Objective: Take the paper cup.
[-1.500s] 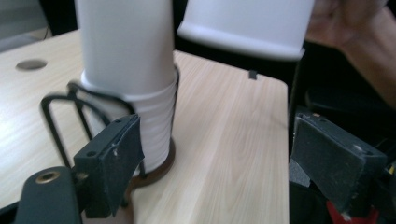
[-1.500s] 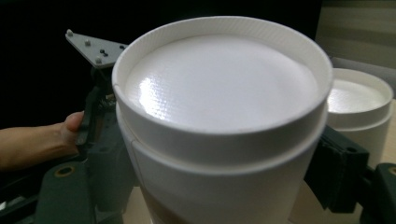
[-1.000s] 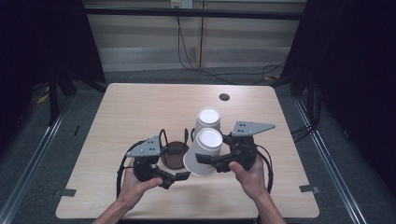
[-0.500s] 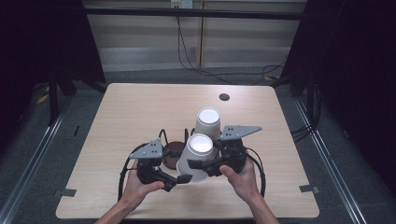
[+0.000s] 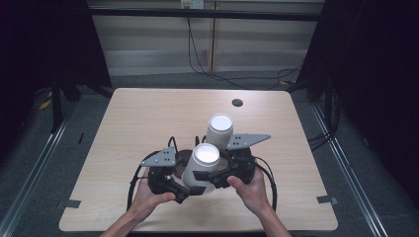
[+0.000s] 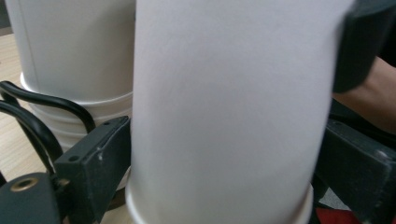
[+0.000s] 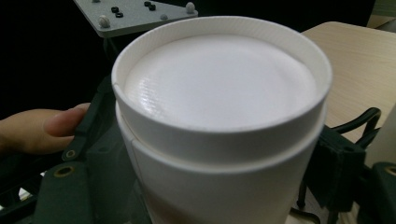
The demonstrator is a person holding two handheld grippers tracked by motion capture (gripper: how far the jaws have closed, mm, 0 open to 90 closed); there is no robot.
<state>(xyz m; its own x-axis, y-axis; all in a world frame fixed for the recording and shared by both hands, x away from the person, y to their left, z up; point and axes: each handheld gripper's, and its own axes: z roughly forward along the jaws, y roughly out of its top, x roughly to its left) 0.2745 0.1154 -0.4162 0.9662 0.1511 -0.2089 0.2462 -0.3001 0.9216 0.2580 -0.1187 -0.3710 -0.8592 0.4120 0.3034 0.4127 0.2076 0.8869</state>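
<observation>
A white paper cup point(image 5: 201, 167) is held upside down and tilted over the table's near middle; in the right gripper view it point(image 7: 219, 116) looks like two cups nested. My left gripper point(image 5: 190, 190) is shut on its lower part near the rim, one jaw on each side of the cup wall point(image 6: 224, 116). My right gripper point(image 5: 210, 177) is shut on the same cup from the right. Just behind, a second upside-down white cup point(image 5: 220, 129) stands on the table, seen as a stack with several rims point(image 6: 70, 60).
A dark brown round object point(image 5: 184, 156) lies on the wooden table point(image 5: 123, 128) behind the left gripper, partly hidden. There is a small dark hole point(image 5: 237, 102) near the far edge. Black cables loop around both grippers. Dark floor and rails surround the table.
The held cup and the right gripper have moved left and toward the near edge, away from the standing cup. The left gripper has stayed about where it was.
</observation>
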